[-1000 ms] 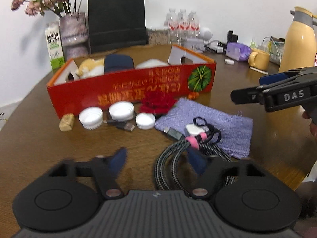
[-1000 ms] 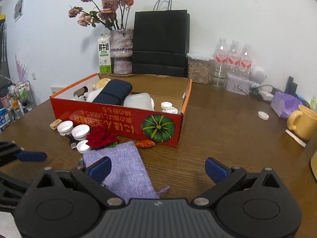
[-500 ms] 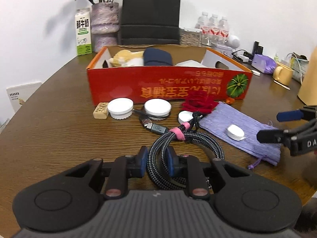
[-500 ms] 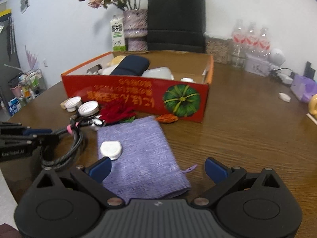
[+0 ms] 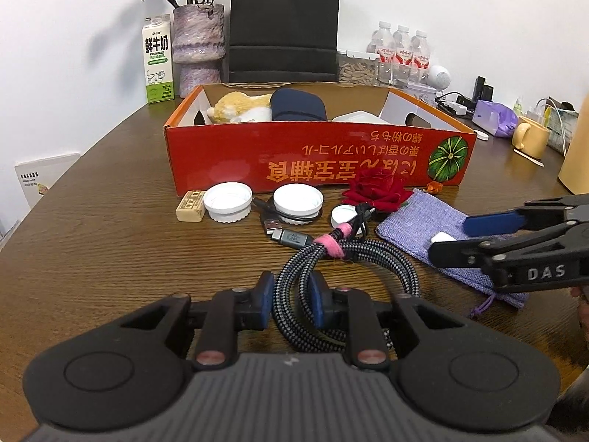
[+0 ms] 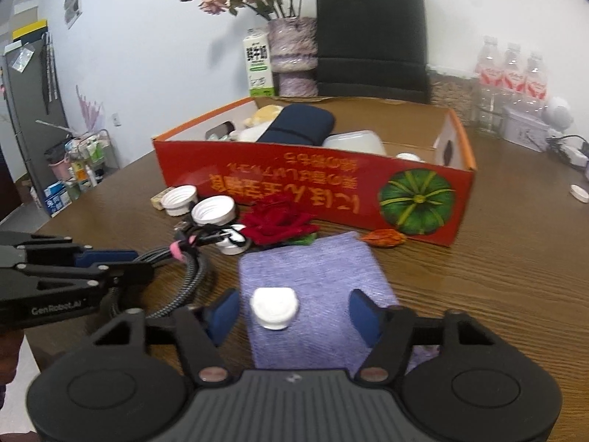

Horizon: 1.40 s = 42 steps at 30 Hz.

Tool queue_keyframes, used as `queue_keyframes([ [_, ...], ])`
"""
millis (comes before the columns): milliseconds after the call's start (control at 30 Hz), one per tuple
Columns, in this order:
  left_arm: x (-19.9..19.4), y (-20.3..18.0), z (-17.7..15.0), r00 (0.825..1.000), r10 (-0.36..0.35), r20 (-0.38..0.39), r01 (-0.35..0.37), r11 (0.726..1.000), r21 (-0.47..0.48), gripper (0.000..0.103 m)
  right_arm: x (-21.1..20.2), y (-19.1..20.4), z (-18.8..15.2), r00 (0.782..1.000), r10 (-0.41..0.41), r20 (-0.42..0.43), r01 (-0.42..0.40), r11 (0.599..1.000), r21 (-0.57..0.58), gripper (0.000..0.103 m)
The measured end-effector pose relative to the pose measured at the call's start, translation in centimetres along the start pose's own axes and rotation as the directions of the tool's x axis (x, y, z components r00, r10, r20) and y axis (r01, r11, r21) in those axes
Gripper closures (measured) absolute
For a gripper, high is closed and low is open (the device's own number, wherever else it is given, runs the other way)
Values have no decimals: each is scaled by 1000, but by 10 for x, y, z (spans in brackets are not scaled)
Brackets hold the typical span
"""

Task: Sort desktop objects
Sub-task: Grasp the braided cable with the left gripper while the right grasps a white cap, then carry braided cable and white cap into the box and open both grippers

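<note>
Braided cable [image 5: 353, 258], woven cloth pouch [image 6: 316, 276] — wood-grain table [image 5: 110, 250]

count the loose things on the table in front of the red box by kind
white caps: 4
coiled cable: 1
purple pouch: 1
red rose: 1
beige tile: 1
small orange piece: 1
total: 9

Coiled braided cable [image 5: 342, 258], pink tie, on table; white cap [image 6: 274, 307] atop purple pouch [image 6: 316, 287].
</note>
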<state>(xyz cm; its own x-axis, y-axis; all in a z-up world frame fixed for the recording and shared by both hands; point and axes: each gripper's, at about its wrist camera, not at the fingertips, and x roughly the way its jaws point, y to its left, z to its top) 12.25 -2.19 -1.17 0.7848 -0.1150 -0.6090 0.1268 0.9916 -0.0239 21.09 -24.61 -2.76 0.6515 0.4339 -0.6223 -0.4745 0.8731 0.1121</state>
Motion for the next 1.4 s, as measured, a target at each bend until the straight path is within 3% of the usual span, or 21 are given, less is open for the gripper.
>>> queue_keyframes([
  [67,2,-2,0,1000,6,2,-6,1000,6,80,1,4,0,1000,-3,5,3,1000,-12,49],
  [100,2,-2,0,1000,8,4,-8,1000,10,80,1,6,-1,1000,-5,7,5,1000,-20,63],
  [167,3,-4,0,1000,13,10,-13,1000,20,80,0,8,-1,1000,-4,10,4,1000,-30,77],
  [933,-31,-9,17,988,-17,151,12,999,37,84,-30,12,12,995,-31,99,34,999,-34,77],
  [1400,-34,2,71,953,-33,300,30,999,13,84,-38,10,66,972,-89,219,97,995,-25,77],
])
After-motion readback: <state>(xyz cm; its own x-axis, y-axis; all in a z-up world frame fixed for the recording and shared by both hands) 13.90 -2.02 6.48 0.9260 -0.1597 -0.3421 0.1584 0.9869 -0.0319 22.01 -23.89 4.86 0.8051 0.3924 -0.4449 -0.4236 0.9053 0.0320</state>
